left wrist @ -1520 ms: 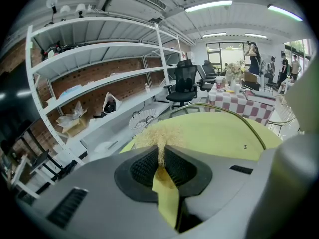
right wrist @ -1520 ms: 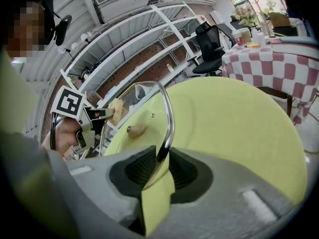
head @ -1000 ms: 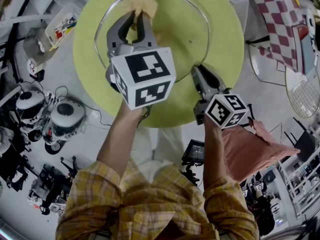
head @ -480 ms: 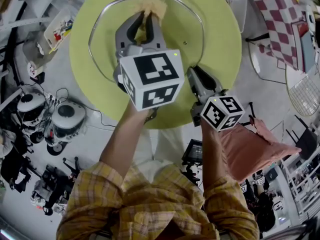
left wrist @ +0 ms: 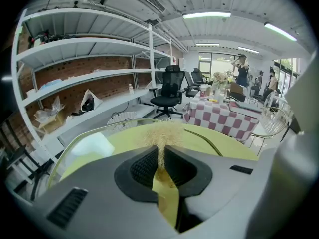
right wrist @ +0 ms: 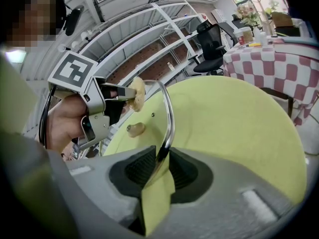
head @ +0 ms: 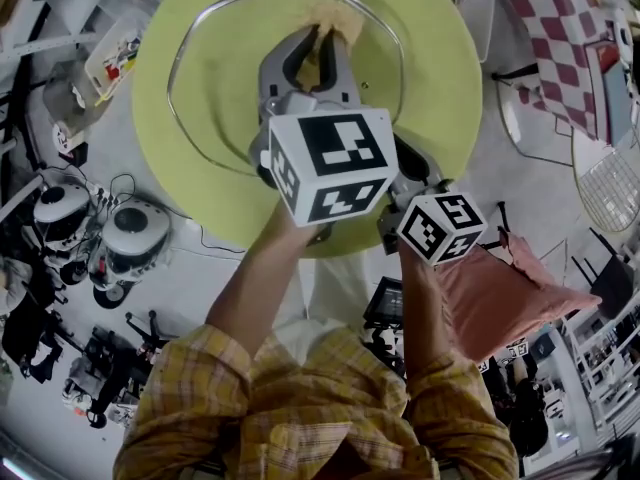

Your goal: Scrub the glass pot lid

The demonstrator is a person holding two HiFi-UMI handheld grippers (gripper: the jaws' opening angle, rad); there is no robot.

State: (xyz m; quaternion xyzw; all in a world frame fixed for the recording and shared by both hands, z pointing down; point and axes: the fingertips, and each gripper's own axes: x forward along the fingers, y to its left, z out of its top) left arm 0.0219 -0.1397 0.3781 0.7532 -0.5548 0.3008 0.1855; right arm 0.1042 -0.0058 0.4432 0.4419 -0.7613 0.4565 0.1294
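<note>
Scrubbing step: your left gripper pinches the scrubber against the lid. Your right gripper clamps its rim. Next, sweep across the glass.

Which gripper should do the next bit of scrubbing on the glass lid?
Left, probably. The left gripper is shut on the fuzzy yellow scrubber, up by the glass pot lid's far edge. The right gripper is clamped on the lid's metal rim, so it seems busy holding it.

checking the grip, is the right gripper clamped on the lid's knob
No, the right gripper pinches the lid's metal rim; the knob sits clear of it.
</note>
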